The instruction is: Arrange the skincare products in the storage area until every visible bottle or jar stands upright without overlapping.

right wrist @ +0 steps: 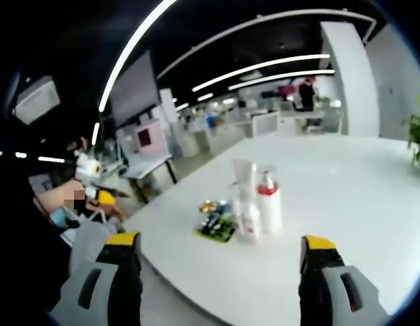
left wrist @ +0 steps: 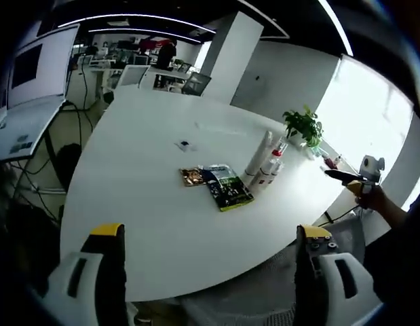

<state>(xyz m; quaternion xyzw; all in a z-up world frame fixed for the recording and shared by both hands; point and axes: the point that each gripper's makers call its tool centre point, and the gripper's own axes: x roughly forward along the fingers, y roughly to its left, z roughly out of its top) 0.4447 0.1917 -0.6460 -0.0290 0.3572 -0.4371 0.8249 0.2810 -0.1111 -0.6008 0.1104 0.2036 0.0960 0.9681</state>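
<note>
A white surface [left wrist: 162, 204] in an open office carries upright bottles [left wrist: 264, 163] and flat packets [left wrist: 226, 187], well ahead of both hand-held grippers, left [left wrist: 210, 234] and right [right wrist: 220, 244], each gaping wide, holding nothing.

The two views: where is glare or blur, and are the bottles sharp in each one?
In the left gripper view the window on the right is blown out white, the white table is evenly lit and bends from fisheye distortion, and the bottles are small but fairly sharp. In the right gripper view the room is darker with bright ceiling light strips, and the bottles look soft and slightly blurred.
</note>
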